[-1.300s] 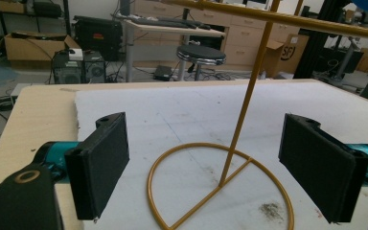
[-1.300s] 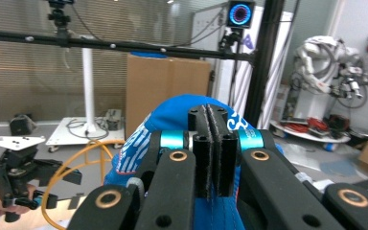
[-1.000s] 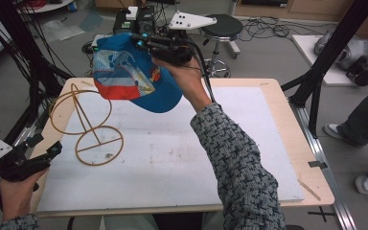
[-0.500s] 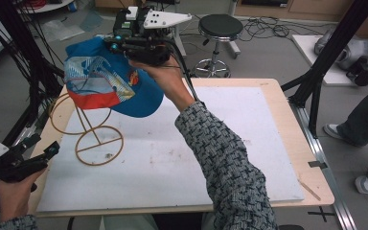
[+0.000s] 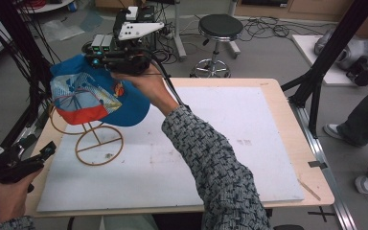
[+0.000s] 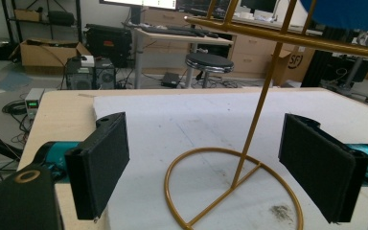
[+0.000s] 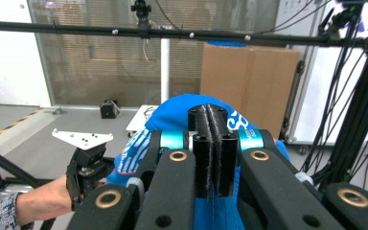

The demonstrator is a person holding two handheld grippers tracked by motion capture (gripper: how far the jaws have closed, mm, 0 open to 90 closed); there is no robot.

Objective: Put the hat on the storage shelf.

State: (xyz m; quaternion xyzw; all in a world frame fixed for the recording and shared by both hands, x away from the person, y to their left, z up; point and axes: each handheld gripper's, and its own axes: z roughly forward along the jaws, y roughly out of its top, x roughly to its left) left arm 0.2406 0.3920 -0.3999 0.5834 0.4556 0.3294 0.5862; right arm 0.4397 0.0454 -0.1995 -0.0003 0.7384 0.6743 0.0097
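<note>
Covering the wooden table [image 5: 294,139], white sheet [image 5: 249,143] (right tool [image 7: 212,125] clamping blue cap [image 5: 96,96], left tool [image 6: 206,170] released).

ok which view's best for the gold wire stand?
Left gripper view: the stand, with its ring base, upright and top bar, sits close between the open jaws. In the high view the blue cap covers its top. The right gripper view shows the clamped cap instead.

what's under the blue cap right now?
Under the blue cap with the red brim, held by the right gripper, stands the gold wire stand: its ring base and post show; the cap hides its top.
</note>
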